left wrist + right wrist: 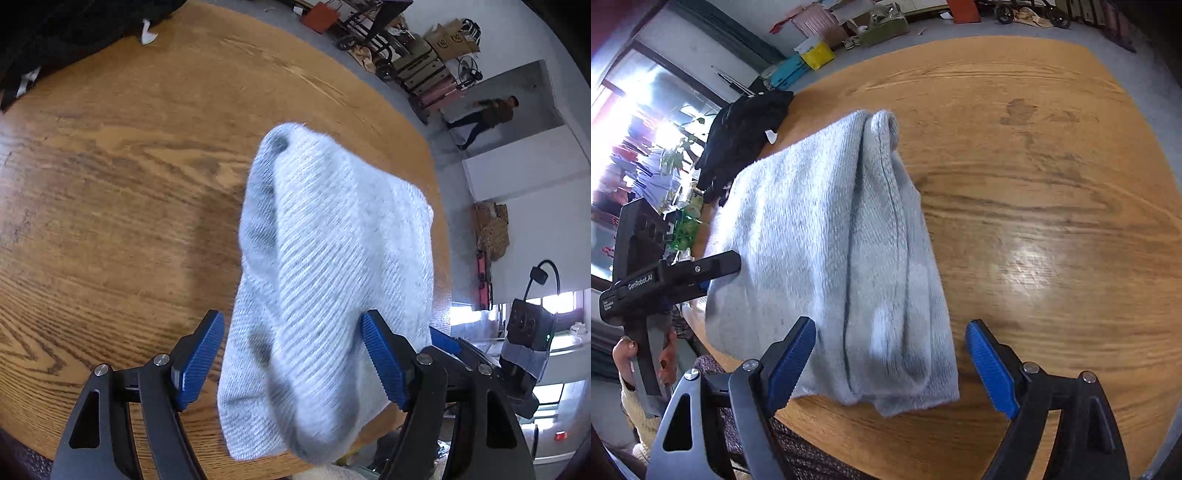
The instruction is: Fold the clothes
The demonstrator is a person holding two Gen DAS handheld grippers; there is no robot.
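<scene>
I see the grey knit garment (325, 280) folded into a thick bundle that fills the centre of the left wrist view and the centre-left of the right wrist view (827, 258). It lies on the wooden table (1052, 221), near the table's lower edge, with its rolled seams running up the frame.

My left gripper (293, 360) stands open: the bundle lies between its blue pads, but I see a gap on the left side, and the right pad only sits at the cloth's edge without pinching it. My right gripper (890, 363) is also open, jaws spread wide over the near corner of the bundle and pressing nothing. In the right wrist view the left gripper's body reaches in from the middle left, held by a hand (628, 360) at the lower left.

I judge the fold on this piece is made and released. The next move calls for either squaring the bundle or shifting it aside, then reaching for the dark clothes (746, 136) heaped at the upper left.

My count: one grey garment, one dark pile whose pieces I cannot separate, one table, two grippers. One person (487, 118) walks far off at the upper right of the left view.
</scene>
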